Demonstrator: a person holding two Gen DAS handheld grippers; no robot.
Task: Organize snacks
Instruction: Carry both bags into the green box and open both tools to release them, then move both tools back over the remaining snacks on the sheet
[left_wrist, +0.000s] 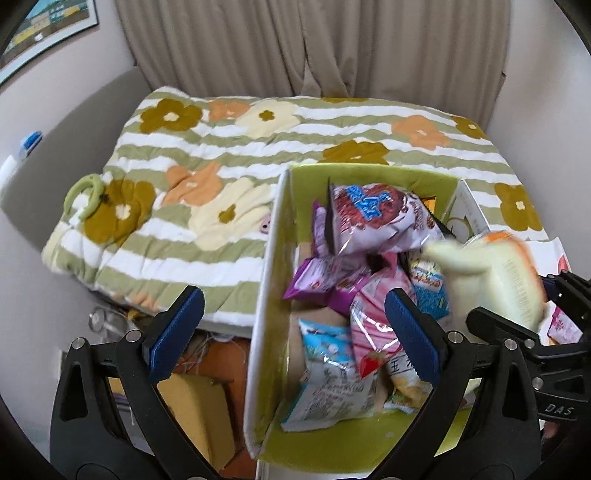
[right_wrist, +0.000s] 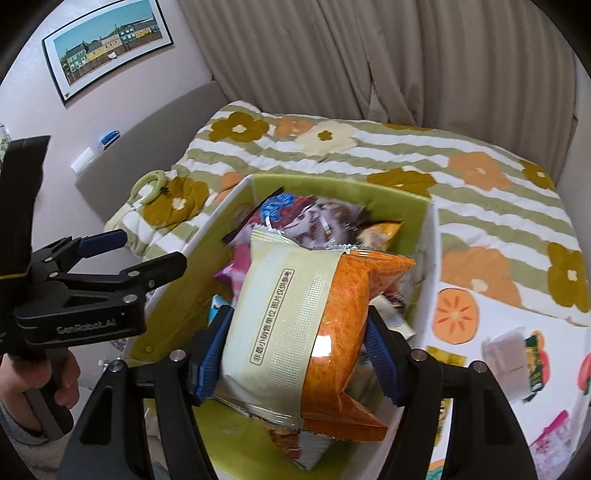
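A storage box with a green inside (left_wrist: 280, 258) (right_wrist: 332, 186) stands on the bed and holds several snack packets (left_wrist: 369, 218). My right gripper (right_wrist: 295, 350) is shut on a cream and orange snack packet (right_wrist: 314, 325) and holds it above the box; the packet shows blurred at the right of the left wrist view (left_wrist: 495, 273). My left gripper (left_wrist: 291, 332) is open and empty, over the box's left wall; it also shows at the left of the right wrist view (right_wrist: 147, 251).
The flowered, green-striped quilt (left_wrist: 221, 155) covers the bed. A light green ring toy (left_wrist: 85, 199) lies on its left part. Loose snack packets (right_wrist: 517, 354) lie on a persimmon-print cloth right of the box. Curtains hang behind. Yellow and orange items (left_wrist: 199, 406) sit below left.
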